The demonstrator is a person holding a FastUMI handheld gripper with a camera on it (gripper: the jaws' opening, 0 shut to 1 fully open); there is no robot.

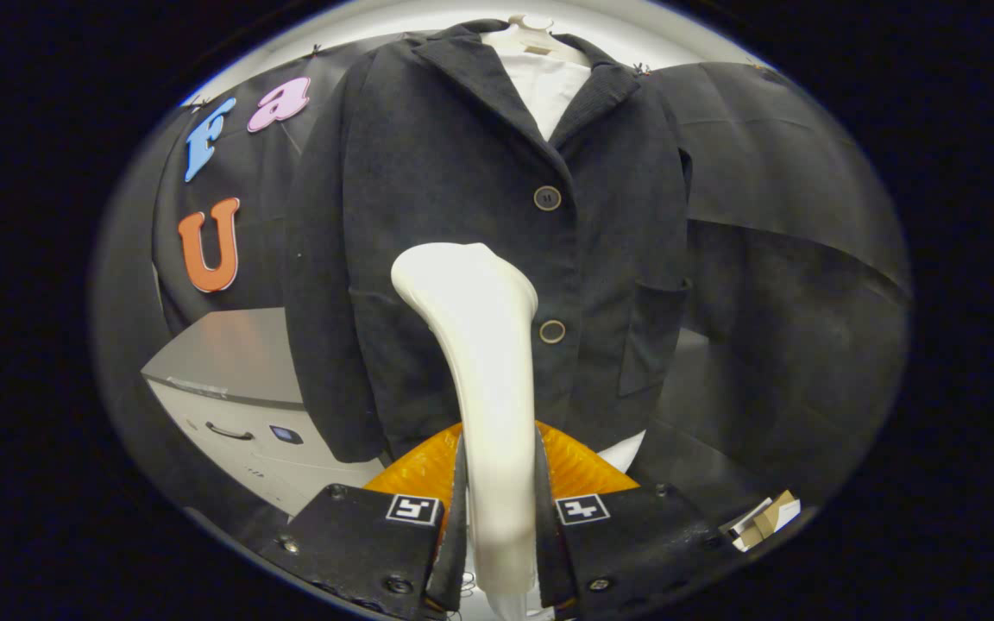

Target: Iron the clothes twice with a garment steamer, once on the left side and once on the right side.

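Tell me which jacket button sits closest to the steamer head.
The lower button, right beside the white garment steamer that the hand-held gripper clamps. The upper button sits well above the head, just below the jacket lapels.

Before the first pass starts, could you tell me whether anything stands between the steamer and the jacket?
Nothing visible does. The gripper is shut on the steamer, whose head rises ahead of the fingers in front of the jacket, beside its lower button. Whether the head touches the cloth, I cannot tell.
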